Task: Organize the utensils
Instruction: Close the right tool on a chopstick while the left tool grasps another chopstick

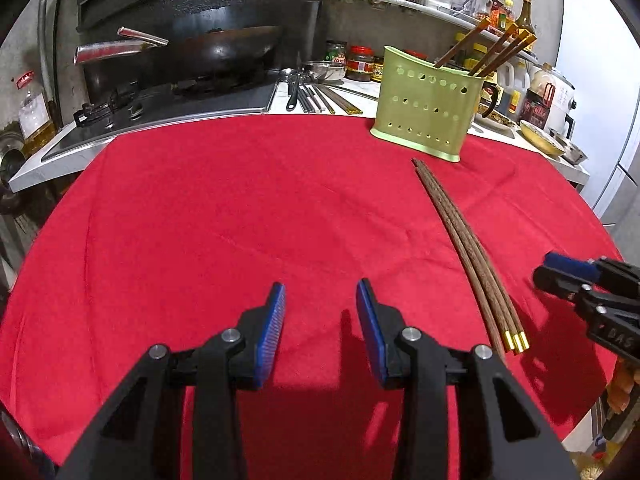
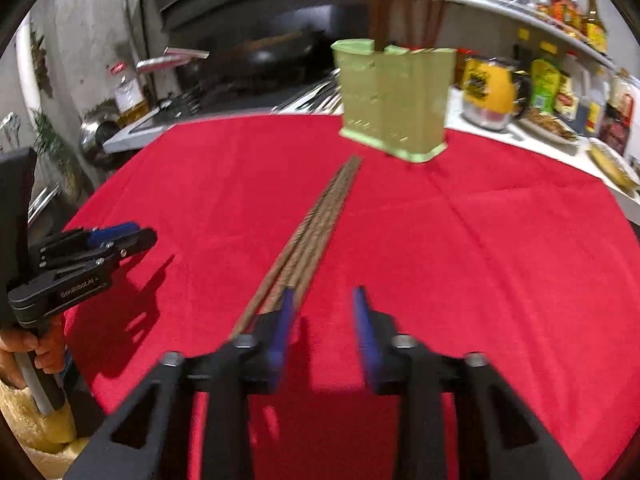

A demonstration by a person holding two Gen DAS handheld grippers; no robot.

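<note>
Red cloth (image 1: 240, 200) covers the table; on it lies a bundle of wooden chopsticks (image 1: 460, 240), tips toward the green holder (image 1: 426, 100), gold-capped ends toward the operator. Holder stands upright at the far edge of the cloth, several chopsticks already in it, sticking out the top. Tips of the loose bundle lie near the holder's base, not touching it.

Step in hand, as I judge it: picking up the remaining chopsticks to drop them in the holder. None lifted yet.

Right tongs (image 2: 324, 300) spread, holding nothing. Right view blurred. Their left pad sits over or right against the near part of the bundle; contact cannot be told. Gap between the pads lies just to the right of the sticks, so the bundle is not between them.

Left tongs (image 1: 320, 300) spread, empty, over bare cloth, well to the left of the bundle. Both point forward toward the holder, angled low over the cloth.

Next move, likely: shift right tongs leftward to straddle the bundle, close on it, lift, tip upright, carry to the holder. Sticks are thin and may roll or splay when pinched.
</note>
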